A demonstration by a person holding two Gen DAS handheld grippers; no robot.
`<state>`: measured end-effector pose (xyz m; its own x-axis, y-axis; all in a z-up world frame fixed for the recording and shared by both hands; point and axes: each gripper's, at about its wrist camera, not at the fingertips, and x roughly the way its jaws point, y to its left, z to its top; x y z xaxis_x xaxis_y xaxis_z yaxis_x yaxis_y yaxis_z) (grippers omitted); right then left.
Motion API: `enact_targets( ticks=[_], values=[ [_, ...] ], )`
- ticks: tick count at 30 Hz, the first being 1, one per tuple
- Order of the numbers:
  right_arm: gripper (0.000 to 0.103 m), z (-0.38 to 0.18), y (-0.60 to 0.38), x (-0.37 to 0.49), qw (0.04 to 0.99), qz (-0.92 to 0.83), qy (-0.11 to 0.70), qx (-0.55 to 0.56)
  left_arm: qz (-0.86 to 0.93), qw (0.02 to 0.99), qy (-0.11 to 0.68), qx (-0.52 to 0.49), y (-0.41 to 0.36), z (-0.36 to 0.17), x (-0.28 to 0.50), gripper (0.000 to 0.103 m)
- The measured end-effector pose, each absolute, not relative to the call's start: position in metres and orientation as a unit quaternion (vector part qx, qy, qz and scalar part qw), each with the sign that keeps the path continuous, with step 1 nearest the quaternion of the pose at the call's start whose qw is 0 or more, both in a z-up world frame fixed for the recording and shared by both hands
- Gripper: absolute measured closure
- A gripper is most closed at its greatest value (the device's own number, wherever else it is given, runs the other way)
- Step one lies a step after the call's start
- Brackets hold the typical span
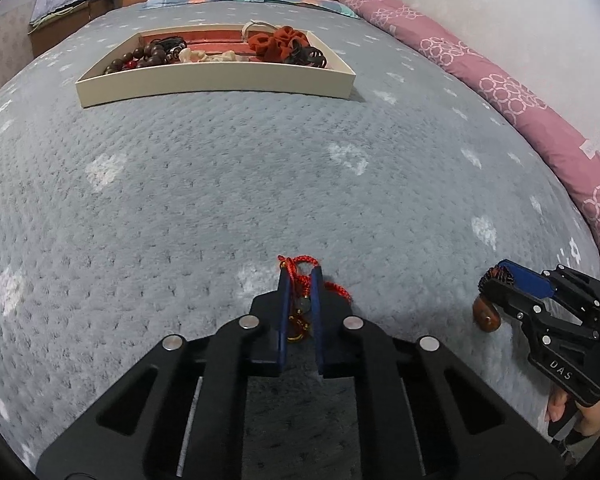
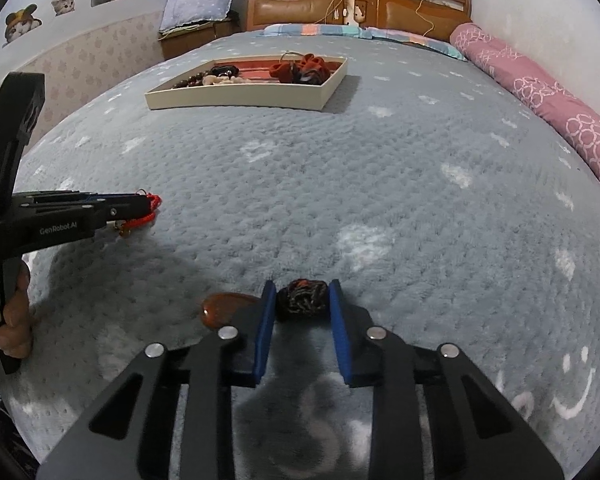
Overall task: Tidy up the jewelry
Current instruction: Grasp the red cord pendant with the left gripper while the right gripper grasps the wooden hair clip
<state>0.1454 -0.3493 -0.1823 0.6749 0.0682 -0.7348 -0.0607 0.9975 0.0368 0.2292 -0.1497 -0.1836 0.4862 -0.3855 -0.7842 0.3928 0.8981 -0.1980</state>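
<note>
Left wrist view: left gripper (image 1: 300,280) nipped shut on a limp, light red cord bracelet (image 1: 305,276). Right gripper (image 2: 302,298) clamps a beaded bracelet's knotted bead (image 2: 301,301) (hard, probably slippery), amber bead (image 2: 220,309) dangling. Tray (image 1: 216,86) at twelve o'clock.

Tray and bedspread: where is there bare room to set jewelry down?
Tray is crowded: wooden beads left, red scrunchie right, only red lining strips bare at the back. The grey bedspread between tray and both grippers is open.
</note>
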Motion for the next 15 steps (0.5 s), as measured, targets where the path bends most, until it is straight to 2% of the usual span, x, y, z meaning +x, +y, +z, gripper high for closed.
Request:
enact_targets(
  ticks=[15],
  values=[
    [0.080,-0.154,-0.343,0.173,0.932,0.027,0.361,-0.005,-0.218,0.877,0.429,-0.004,-0.126,-0.151,0.254,0.098]
  ],
)
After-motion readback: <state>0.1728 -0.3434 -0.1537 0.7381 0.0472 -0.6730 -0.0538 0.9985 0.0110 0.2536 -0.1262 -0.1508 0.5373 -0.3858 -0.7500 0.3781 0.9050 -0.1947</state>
